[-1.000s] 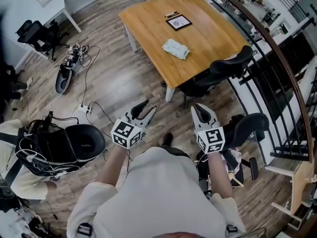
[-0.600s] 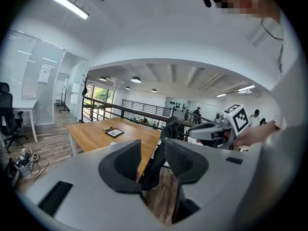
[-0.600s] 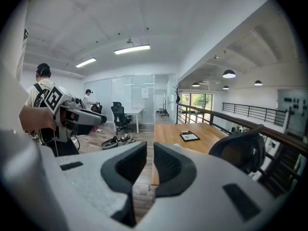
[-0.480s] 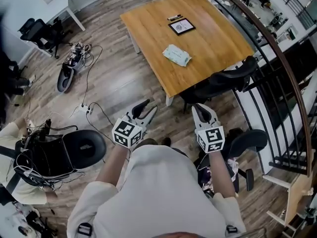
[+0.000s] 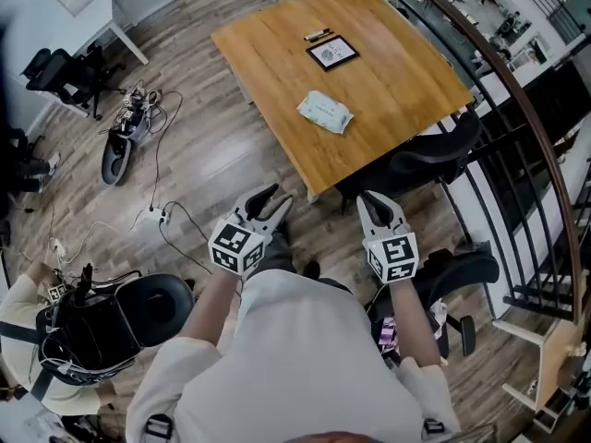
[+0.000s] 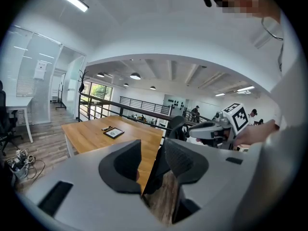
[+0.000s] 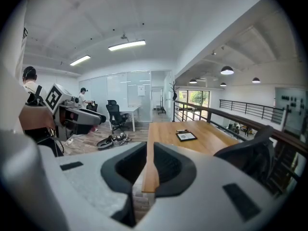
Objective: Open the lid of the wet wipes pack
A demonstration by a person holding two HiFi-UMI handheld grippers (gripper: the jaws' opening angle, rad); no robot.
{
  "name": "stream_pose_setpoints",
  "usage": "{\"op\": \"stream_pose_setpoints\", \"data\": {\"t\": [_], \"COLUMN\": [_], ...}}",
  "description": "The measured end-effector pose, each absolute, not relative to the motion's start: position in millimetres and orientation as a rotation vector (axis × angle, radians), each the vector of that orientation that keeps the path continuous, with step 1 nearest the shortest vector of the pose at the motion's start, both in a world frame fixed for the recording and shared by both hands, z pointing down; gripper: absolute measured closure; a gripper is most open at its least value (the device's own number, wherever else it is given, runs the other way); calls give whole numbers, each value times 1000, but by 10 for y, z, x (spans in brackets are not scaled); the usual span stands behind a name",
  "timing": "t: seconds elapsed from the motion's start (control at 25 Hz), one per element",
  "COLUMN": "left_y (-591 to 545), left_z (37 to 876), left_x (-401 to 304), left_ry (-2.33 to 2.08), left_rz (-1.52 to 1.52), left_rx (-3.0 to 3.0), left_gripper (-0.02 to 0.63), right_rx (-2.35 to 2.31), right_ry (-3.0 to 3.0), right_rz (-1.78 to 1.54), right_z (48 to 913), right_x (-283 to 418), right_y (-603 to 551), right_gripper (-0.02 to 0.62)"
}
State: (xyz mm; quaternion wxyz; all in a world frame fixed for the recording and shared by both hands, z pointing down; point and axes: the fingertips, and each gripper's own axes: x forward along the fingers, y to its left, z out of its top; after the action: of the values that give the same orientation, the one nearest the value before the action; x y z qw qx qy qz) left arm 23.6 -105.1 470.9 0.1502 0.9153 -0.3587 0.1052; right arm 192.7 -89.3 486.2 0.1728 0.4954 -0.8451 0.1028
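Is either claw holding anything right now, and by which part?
Nothing is held. The left claw and the right claw are both empty, jaws apart; the wet wipes pack lies untouched on the table ahead.

We look steeply down from the head, well back from the tabletop (image 5: 397, 72); both gripper views face it nearly level; all share it.

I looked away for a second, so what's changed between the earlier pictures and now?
The person has walked toward the wooden table, so it and the wet wipes pack on it sit nearer and lower in the head view. Nothing was gripped or released. The left gripper and right gripper stay out in front, jaws apart and empty.
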Motion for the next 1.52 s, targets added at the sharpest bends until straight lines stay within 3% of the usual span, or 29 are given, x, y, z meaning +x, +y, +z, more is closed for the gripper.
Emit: {"op": "stream_pose_setpoints", "data": {"t": [0.96,1.52], "left_y": [-3442,-3949], "left_z": [4766,5021], "left_x": [-161,-208], "left_ry": [-706,-604], "left_rz": [325,332], "left_rx": [2709,2670], "left_gripper": [456,456], "right_rx": [1549,1539], "right_ry": [-2178,-2093], "right_rz": [304,333], "right_z": [4843,4929], "right_x": [1339,1245], "right_y": [-3007,-3534], "right_gripper": [563,563]}}
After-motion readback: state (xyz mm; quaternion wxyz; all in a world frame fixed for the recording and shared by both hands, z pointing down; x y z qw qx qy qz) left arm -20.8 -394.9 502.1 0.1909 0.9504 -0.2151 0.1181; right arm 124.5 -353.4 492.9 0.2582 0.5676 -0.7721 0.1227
